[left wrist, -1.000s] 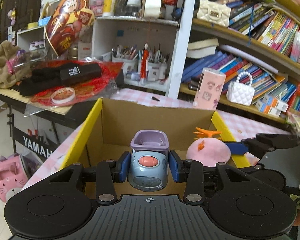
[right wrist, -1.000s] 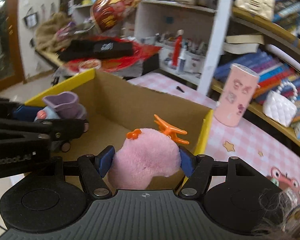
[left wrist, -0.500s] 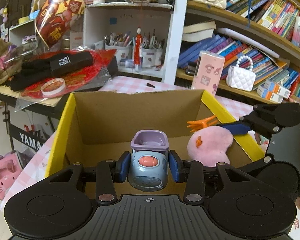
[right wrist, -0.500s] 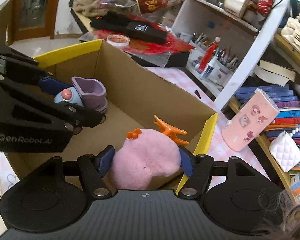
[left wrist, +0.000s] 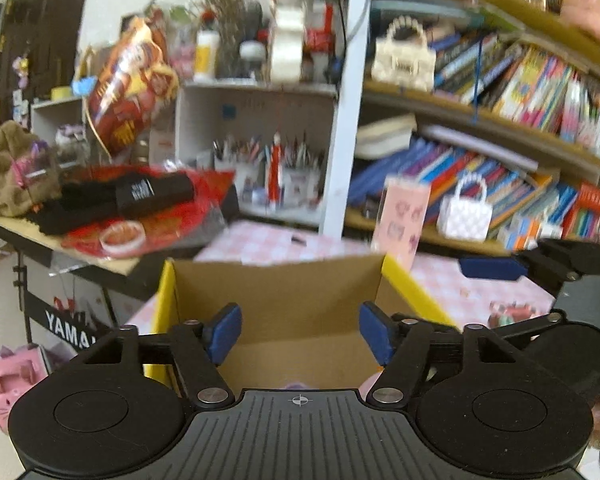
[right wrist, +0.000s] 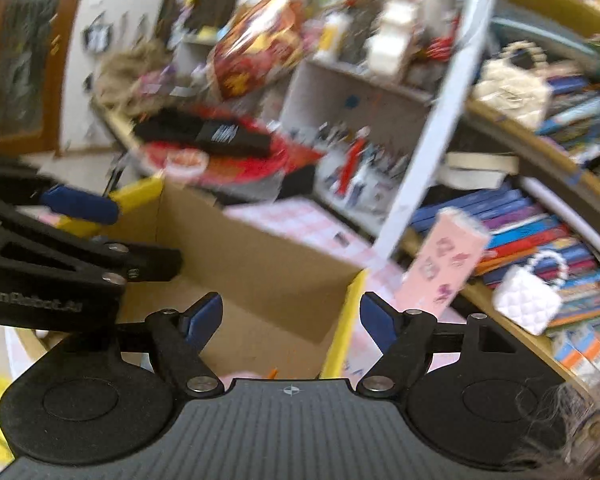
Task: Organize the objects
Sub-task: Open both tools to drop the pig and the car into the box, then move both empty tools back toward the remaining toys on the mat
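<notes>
An open cardboard box with yellow flaps lies just ahead of both grippers. My left gripper hangs over it, its jaws opening with nothing between them. Below its body peeks a sliver of the purple-and-blue toy on the box floor. My right gripper stands above the box's right side, jaws also opening and empty. Only the top of the pink plush with its orange bit shows under it. One blue finger of the right gripper is in the left wrist view, to the right.
A pink patterned case stands upright behind the box on the pink checked cloth. Bookshelves with a white quilted bag fill the right. To the left, a side table holds red and black items.
Both grippers let go and opened: the left released the purple-and-blue toy, the right the pink plush. Both lifted, and the toys dropped almost out of view in the box.
</notes>
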A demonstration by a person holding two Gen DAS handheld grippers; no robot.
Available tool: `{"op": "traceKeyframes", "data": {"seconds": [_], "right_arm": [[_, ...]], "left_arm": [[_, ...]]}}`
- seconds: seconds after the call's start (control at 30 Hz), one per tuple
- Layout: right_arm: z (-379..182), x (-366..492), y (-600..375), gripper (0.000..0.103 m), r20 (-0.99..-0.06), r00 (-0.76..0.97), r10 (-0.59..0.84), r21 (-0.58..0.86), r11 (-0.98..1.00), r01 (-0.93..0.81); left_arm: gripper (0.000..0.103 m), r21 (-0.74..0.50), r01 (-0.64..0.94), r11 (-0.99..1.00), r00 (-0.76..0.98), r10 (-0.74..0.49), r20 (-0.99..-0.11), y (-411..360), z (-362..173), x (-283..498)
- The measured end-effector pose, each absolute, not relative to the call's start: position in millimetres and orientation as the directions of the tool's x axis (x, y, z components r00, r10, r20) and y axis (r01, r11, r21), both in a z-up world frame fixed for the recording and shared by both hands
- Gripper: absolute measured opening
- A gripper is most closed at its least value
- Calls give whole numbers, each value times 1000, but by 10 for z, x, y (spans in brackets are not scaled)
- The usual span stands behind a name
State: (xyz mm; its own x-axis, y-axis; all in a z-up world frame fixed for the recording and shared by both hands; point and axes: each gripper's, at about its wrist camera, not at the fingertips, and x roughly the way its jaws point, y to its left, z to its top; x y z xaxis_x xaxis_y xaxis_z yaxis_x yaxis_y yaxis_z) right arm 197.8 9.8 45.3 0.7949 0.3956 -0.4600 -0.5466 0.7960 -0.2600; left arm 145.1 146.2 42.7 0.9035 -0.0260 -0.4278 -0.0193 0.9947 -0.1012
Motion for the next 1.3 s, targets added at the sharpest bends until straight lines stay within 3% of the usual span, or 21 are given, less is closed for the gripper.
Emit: {"op": "traceKeyframes", "data": {"seconds": [0.13, 0.3, 0.9, 1.3], "right_arm": [[623, 1784, -61, 75, -404, 832, 379, -172, 862, -476], [697, 1530, -212, 75, -400, 846, 354, -59, 911, -409], [163, 289, -206, 75, -595, 773, 218, 2, 963, -270], [-97, -352, -161, 75, -662, 733, 157, 0, 978, -210]], "left_arm": [[73, -124, -32, 992, 924, -18, -381, 1528, 557, 1237], [74, -116, -18, 993, 928, -27, -371, 1571, 601, 991], [79, -100, 12, 995, 859, -62, -508, 1568, 191, -55], [83, -64, 36, 997, 827, -66, -559, 1535, -6, -538]]}}
